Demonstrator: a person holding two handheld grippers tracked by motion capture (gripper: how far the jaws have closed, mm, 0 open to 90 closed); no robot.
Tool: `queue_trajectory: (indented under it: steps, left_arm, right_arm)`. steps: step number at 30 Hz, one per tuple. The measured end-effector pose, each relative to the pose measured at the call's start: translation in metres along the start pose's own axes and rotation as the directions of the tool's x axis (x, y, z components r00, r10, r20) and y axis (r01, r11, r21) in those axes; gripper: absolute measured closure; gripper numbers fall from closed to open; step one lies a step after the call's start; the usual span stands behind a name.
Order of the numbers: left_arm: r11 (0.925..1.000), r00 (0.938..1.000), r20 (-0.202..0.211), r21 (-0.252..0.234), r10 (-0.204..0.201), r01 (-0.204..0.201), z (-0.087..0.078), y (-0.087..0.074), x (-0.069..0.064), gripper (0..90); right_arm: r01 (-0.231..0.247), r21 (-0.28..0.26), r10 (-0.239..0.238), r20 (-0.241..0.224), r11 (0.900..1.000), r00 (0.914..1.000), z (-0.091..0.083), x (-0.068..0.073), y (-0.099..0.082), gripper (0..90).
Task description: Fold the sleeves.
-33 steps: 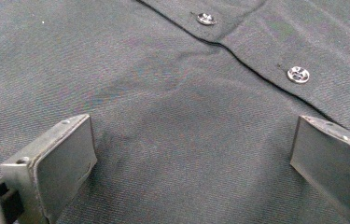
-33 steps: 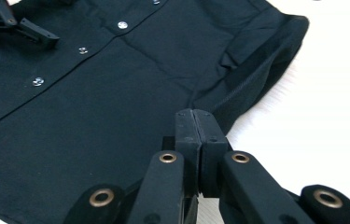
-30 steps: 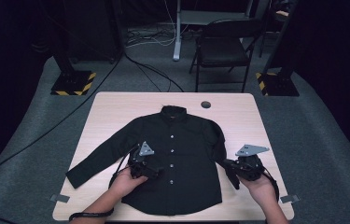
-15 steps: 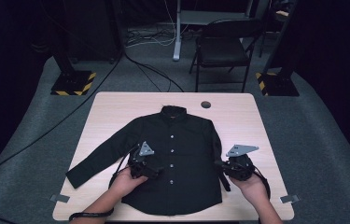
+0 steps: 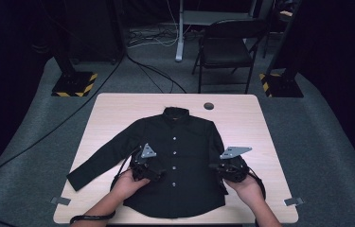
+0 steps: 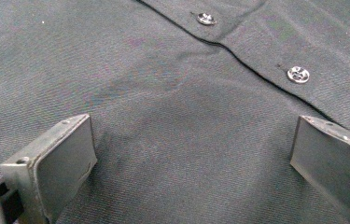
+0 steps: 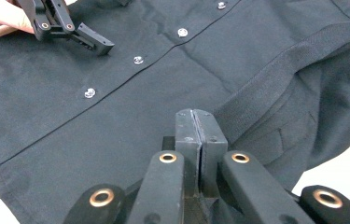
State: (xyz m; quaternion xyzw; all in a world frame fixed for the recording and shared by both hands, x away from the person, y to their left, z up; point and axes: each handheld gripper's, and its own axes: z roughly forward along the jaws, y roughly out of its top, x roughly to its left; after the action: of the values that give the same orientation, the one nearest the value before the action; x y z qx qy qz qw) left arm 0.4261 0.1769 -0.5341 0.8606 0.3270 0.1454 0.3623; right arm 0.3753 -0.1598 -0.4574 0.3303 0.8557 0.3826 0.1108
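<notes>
Pressing together with no gap between them, the fingers of the right gripper point(image 7: 195, 122) are fully closed just above the black shirt point(image 5: 175, 165), near the side seam where the right sleeve point(image 7: 303, 107) lies folded against the body; whether any cloth is pinched between them cannot be told. The fingers of the left gripper point(image 6: 193, 154) stand wide apart, resting on or just above the front panel, with the button placket point(image 6: 256, 60) running just beyond them and bare fabric between. The shirt lies flat and buttoned on the desk point(image 5: 118, 109), collar pointing away from the person, its left sleeve point(image 5: 104, 158) stretched out toward the desk's left edge. Judging from this, the work is at the start of a fold: one hand steadies the body while the other works at the tucked sleeve side. The next move likely calls for a firm pinch of fabric and a smooth carry across the placket without dragging the shirt.
</notes>
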Motion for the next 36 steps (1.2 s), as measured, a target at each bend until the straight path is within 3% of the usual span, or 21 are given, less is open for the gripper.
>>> queue_trajectory:
  steps: [17,36]
  left_arm:
    - [1.0000,1.0000,0.000,0.000,0.001,-0.001,0.000,0.000,0.000,0.0]
    - [1.0000,1.0000,0.000,0.000,0.002,-0.002,0.000,0.000,0.000,0.0]
  right_arm:
    - [-0.008,-0.016,0.007,-0.040,0.9998,0.9992,0.014,-0.003,0.015,89.5]
    - [0.017,0.057,-0.011,-0.110,0.9982,0.9939,0.052,0.012,0.014,89.6]
